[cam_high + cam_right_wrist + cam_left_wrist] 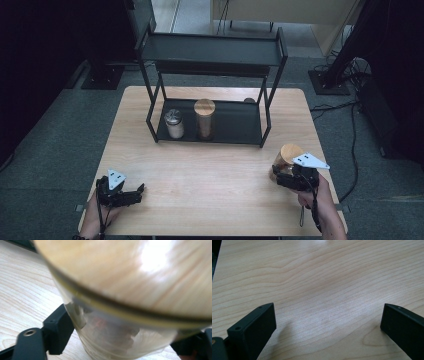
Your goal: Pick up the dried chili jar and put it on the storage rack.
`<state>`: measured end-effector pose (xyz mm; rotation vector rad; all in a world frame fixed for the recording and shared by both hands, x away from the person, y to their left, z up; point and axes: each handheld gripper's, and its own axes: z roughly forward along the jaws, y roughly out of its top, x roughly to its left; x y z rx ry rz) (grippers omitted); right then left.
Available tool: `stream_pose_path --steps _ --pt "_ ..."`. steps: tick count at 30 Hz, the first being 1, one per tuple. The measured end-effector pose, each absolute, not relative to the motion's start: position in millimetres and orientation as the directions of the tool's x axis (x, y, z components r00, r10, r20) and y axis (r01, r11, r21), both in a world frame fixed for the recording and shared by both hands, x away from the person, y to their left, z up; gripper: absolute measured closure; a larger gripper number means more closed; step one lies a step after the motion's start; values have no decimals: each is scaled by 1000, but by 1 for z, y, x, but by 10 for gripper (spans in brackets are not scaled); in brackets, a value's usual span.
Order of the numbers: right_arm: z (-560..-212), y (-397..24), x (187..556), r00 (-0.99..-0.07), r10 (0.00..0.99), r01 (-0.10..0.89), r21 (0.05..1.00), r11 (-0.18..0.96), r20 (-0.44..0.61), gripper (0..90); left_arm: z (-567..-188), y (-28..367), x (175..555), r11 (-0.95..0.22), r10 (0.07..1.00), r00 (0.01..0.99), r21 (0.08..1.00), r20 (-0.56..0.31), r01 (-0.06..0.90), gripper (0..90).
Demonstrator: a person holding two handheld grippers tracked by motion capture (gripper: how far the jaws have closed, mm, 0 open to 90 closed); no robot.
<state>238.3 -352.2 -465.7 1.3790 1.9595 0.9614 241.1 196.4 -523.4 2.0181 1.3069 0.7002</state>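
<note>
Right tool [281, 172] clamps a round, wooden-lidded glass jar [287, 156].

I see a pale wood-grain bench [210, 200] with a smooth, faintly sheened top. The clear glass jar with a light wooden lid [120, 340] looks glossy, its lid polished and catching glare. My matt black plastic tongs [328, 326] look finely ribbed on the pads. The black metal shelf rack [212, 50] is dull-coated.

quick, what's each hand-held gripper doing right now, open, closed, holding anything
Left hand-held gripper: open, empty, over the table.
Right hand-held gripper: closed on the jar with the wooden lid.
</note>
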Motion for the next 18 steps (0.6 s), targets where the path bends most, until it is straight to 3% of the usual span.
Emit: stream_pose_path --steps 18 --pt "-460 -342 243 -343 939 564 792 235 -35 242 -523 196 241 -313 925 368 741 96 593 6"
